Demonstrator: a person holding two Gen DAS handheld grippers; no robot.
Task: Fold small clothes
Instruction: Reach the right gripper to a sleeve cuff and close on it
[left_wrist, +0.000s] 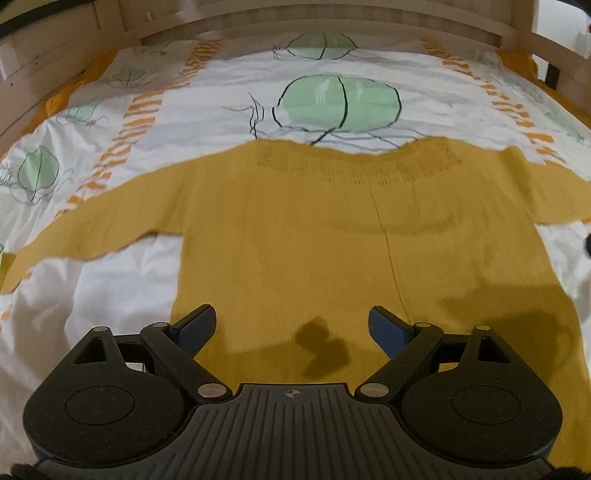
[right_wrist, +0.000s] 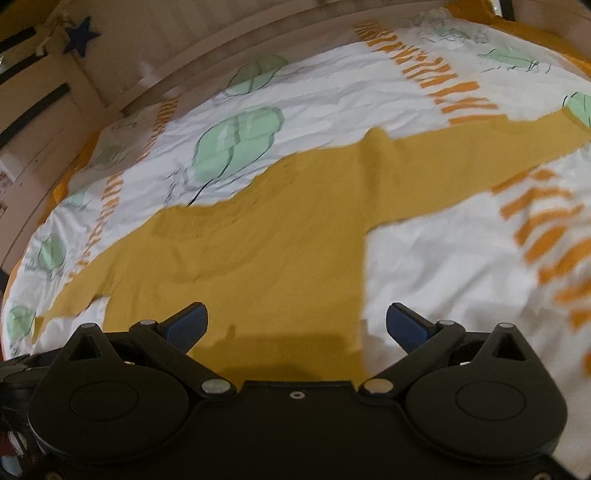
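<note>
1. While both tools are hanging over the hem end, the mustard sweater (left_wrist: 295, 236) is lying flat and face-down-or-up (cannot tell which) on the printed duvet (left_wrist: 207, 96), neckline toward the wooden bed frame (left_wrist: 332, 22), both sleeves spread out sideways.
2. Left gripper (left_wrist: 291, 325) is hovering above the lower body of the sweater, blue pads (left_wrist: 197, 326) standing wide apart, nothing between them; its shadow is falling on the knit just ahead.
3. Right gripper (right_wrist: 297, 325) is sitting over the sweater's right side edge near the hem, fingers likewise spread and holding nothing; one pad is over knit, the other over bare duvet.
4. Judging the step: no fold is made yet, so a first grasp is being lined up, most likely a sleeve or side edge to bring across the body.
5. Doing it well, as I read it:
   - pinch only the sweater layers, not the duvet beneath, since the cover is rumpled and could be caught easily;
   - take the edge close to the seam so the knit is not stretching or sagging;
   - carry the sleeve (right_wrist: 461, 151) low and flat across, keeping the fold line parallel to the centre rib;
   - smooth before the next fold, as soft knit is bunching readily.
</note>
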